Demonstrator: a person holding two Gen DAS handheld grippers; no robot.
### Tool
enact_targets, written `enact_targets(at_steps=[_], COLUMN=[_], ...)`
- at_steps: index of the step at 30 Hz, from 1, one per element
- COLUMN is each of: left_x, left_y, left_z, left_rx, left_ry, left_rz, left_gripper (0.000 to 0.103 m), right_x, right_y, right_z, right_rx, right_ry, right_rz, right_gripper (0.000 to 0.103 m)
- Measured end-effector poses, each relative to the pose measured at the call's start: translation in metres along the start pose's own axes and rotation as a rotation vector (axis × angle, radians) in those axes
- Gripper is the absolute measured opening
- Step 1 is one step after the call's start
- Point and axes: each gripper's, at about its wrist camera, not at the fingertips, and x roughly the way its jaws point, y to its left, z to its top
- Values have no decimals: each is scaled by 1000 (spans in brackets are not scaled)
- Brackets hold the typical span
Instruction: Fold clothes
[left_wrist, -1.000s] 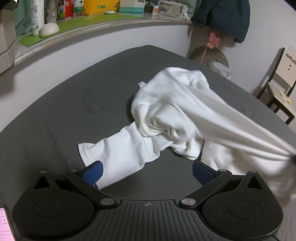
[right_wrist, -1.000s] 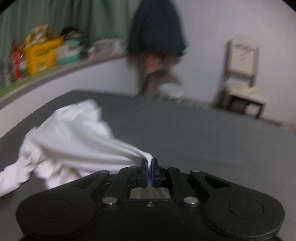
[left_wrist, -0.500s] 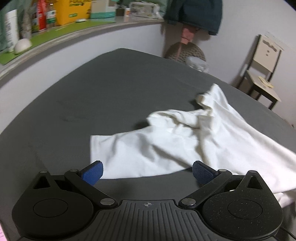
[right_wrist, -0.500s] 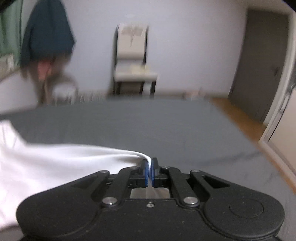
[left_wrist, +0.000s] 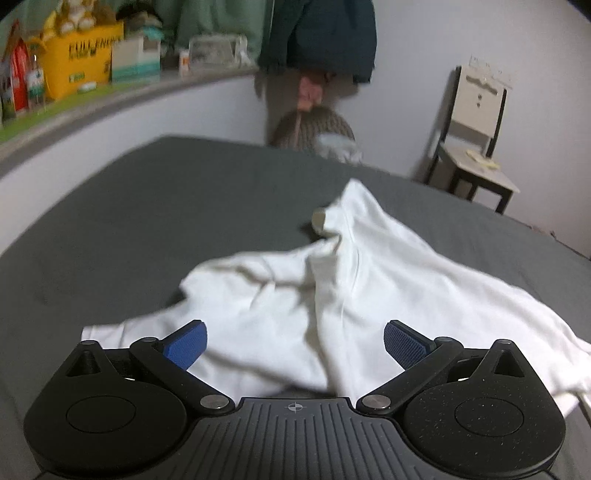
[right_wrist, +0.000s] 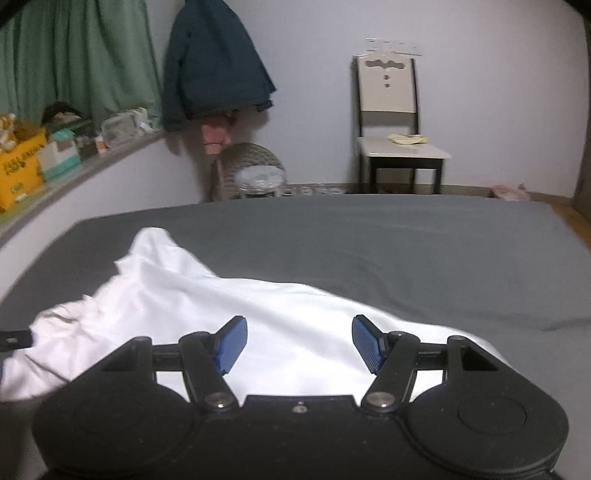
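Nearest the left camera, the left tool (left_wrist: 293, 341) is seen with its blue pads spread wide apart over the near edge of the shirt (left_wrist: 354, 291), and nothing is gripped. The right tool (right_wrist: 299, 343) is likewise held apart; its jaws have just been opening, and the white cloth (right_wrist: 229, 306) lies loose beneath and between them, not pinched. The shirt is spread rumpled on the grey bed (right_wrist: 406, 243), one bunched part raised toward the far side. Beyond the bed, a basket (right_wrist: 251, 166) and a chair (right_wrist: 395, 122) are seen by the wall, with a dark coat (right_wrist: 214, 62) hung above.
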Motion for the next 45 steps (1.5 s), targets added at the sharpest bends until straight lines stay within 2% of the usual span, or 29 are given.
enact_targets(at_steps=[3,7,9,11,13,15,17,19,23,25,29,33,36,38,40,41,42,45], left_x=[8,20,26,31,37,43,50,52,53,55,61,71,80,84,86,87,88,87], left_y=[-8,-16,-24,-35,-43,-51,-49,-48,-50,-51,-53,-57,-61,-64,-63,-61,-59,-51], left_z=[2,1,-1,-3,-4,-4,-5,-7,-9,-8,-10,-9,-8,-8,-9,-10,-9,-8], left_rx=[-2,-12,-1,25,61,95,77,69,88,85,91,89,79,85,87,81,73,32], left_ry=[-6,20,14,-2,-18,-32,-19,-16,-41,-32,-9,-5,11,21,33,41,46,47], left_rz=[-1,-27,-27,-16,24,61,50,16,12,1,-8,19,39,56,67,67,64,34], left_gripper=[100,95,94,88,70,64,64,53,52,45,43,42,32,31,21,19,10,7], right_x=[7,5,4,3,3,1,6,8,13,16,20,19,20,21,22,22,23,24], right_y=[19,38,41,45,48,42,41,41,39,38,36,33,34,34,34,34,34,34], right_z=[-10,-32,-34,-36,-38,-40,-39,-41,-44,-45,-45,-44,-45,-46,-46,-46,-46,-47], right_rx=[-16,-103,-108,-113,-118,-108,-97,-92,-77,-68,-48,-15,-17,-17,-15,-14,-15,-19], right_ry=[17,25,32,39,46,54,66,73,99,107,120,127,127,132,138,140,139,137], right_rz=[97,163,178,194,209,221,237,241,252,258,259,271,270,269,268,267,267,266], right_gripper=[62,62,62,62,62,62,62,62,62,62,62,62,62,62,62,62,62,62])
